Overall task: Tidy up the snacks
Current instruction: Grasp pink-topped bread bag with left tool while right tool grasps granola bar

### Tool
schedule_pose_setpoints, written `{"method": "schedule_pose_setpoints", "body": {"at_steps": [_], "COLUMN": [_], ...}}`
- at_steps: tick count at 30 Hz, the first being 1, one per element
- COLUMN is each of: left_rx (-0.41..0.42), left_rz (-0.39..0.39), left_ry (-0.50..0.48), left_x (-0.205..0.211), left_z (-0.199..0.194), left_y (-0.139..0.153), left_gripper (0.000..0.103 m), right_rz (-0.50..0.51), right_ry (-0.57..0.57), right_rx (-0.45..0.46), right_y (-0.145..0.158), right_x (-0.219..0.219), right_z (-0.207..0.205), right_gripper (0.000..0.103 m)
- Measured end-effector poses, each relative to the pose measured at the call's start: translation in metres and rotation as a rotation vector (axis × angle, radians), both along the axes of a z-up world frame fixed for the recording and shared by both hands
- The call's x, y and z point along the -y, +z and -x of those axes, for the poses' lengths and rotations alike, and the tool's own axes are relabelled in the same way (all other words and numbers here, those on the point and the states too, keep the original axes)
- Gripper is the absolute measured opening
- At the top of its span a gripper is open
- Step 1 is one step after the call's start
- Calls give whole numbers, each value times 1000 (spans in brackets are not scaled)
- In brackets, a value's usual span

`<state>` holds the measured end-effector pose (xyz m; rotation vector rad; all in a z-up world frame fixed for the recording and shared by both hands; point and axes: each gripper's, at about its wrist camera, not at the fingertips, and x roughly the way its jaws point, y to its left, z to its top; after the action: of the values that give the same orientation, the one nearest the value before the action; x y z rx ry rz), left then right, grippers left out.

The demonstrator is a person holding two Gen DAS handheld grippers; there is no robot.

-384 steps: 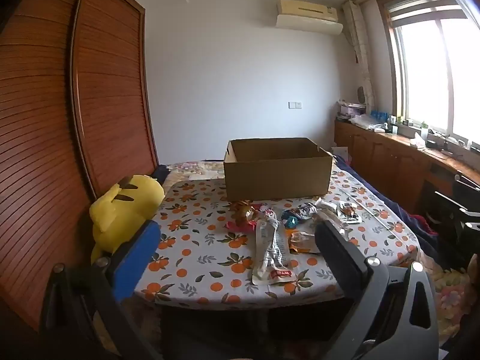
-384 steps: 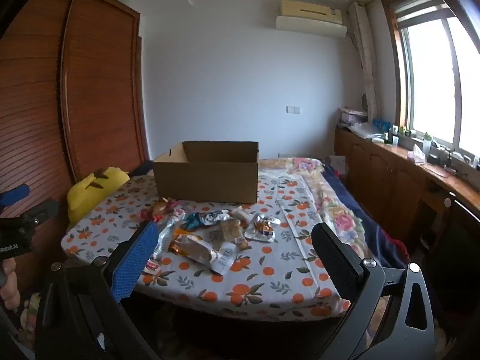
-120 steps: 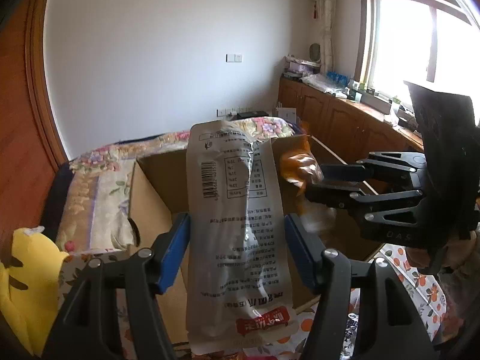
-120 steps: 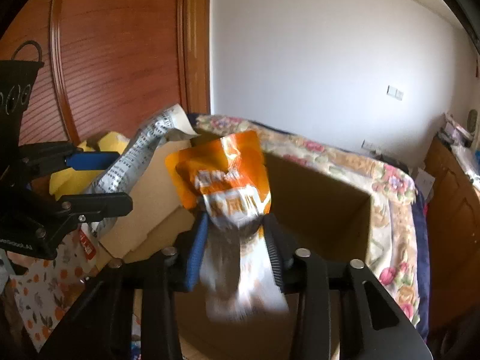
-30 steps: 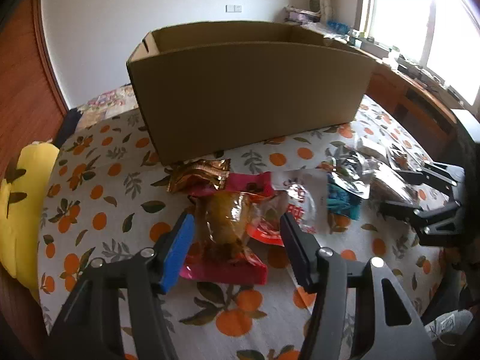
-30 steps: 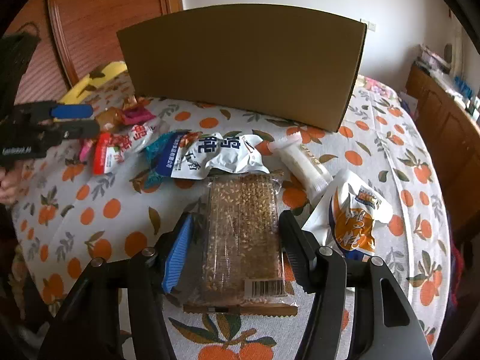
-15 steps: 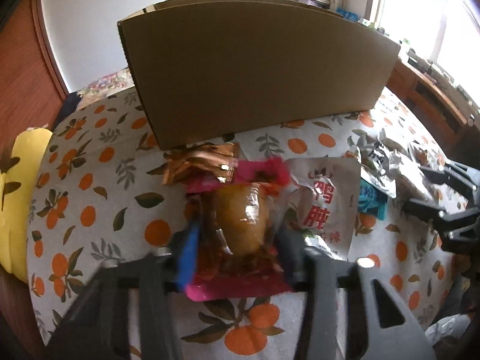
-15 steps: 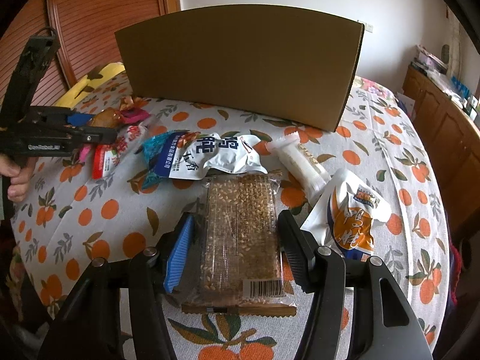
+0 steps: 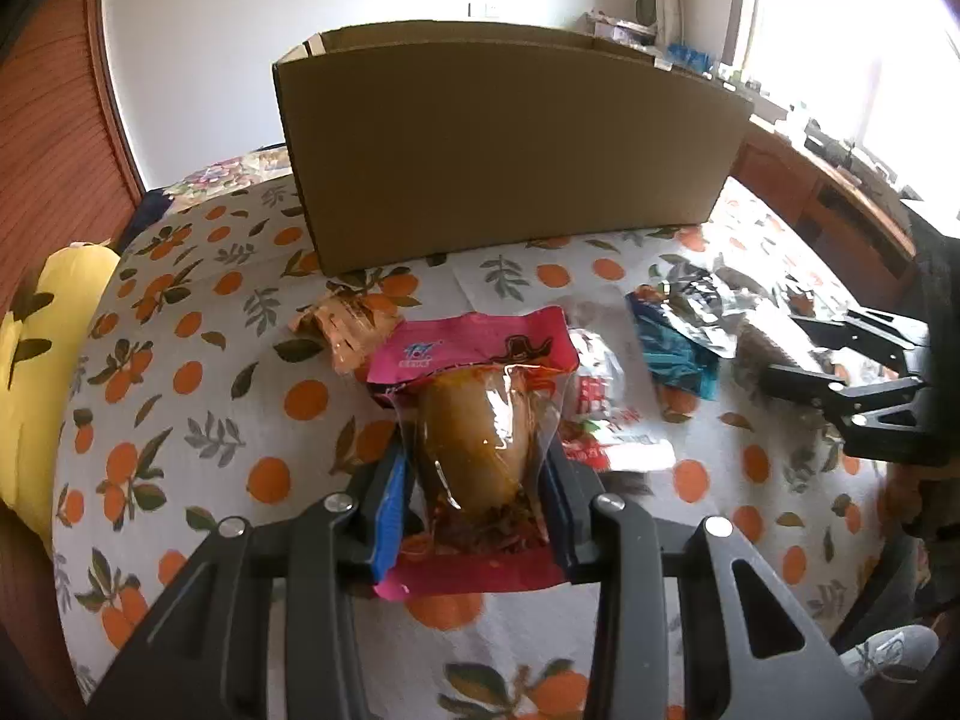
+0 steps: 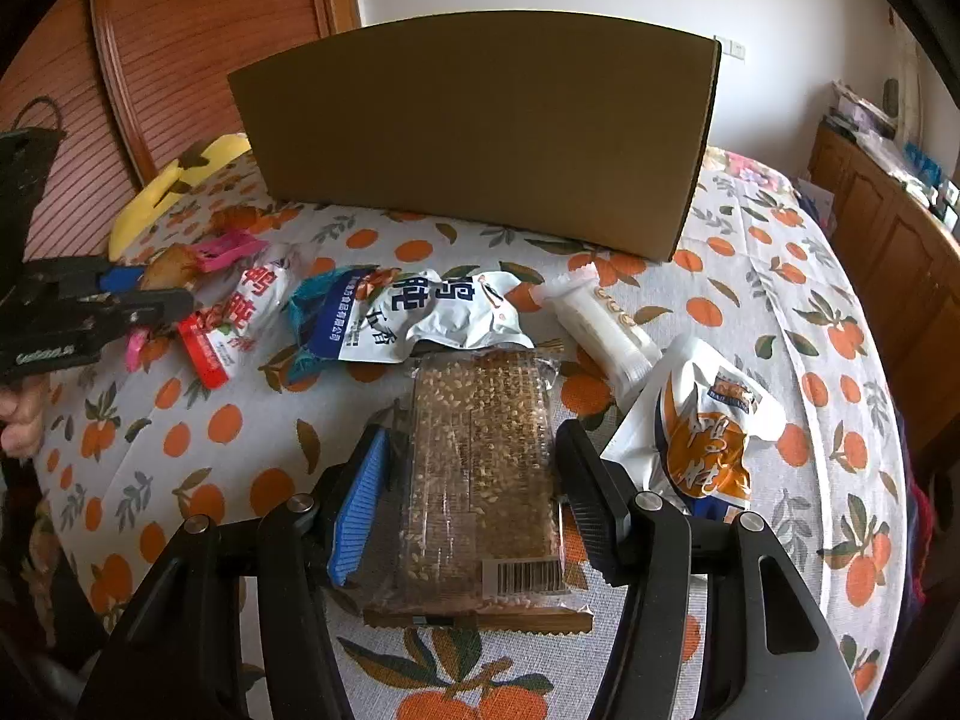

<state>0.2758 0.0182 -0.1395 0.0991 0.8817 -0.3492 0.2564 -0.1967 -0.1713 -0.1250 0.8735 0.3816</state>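
Both grippers down on snacks, cardboard box (image 9: 504, 150) behind.
Left gripper (image 9: 477, 492) clenched on pink pouch (image 9: 474, 420); right gripper (image 10: 474, 492) unclenched, astride sesame bar pack (image 10: 480, 468) lying on tablecloth (image 10: 780, 312).

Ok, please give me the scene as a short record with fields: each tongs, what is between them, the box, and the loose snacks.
left tongs: shut on the pink clear-window snack pouch
right tongs: astride the clear sesame bar packet; pads not clearly pressing
container: open brown cardboard box, upright behind the snacks
surface: orange-print tablecloth
loose snacks: white and blue pouch; white and orange pouch; white stick packet
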Motion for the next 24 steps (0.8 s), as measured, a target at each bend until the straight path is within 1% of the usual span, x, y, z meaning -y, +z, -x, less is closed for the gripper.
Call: {"method": "schedule_pose_setpoints", "body": {"at_steps": [5,10,16,19,24], "left_rx": [18,35,59,81,96], "left_rz": [26,59,59,39,45], "left_ry": [7,12,-1,-6,-11], "left_x": [3,3,6,11,14], "left_z": [13,26,40,47,56], "left_y": [3,9,16,19,25], "left_gripper": [37,37,37,37,37], "right_rz": [-22,8,22,39,41], "right_ry": [-14,-19,-22,-19,-20], "right_rx": [-1,8,14,23,27], "right_y": [0,0,0,0,1], "right_x": [5,1,0,-3,-3], "right_z": [0,-1,1,2,2], "right_gripper": [52,49,46,44,42]}}
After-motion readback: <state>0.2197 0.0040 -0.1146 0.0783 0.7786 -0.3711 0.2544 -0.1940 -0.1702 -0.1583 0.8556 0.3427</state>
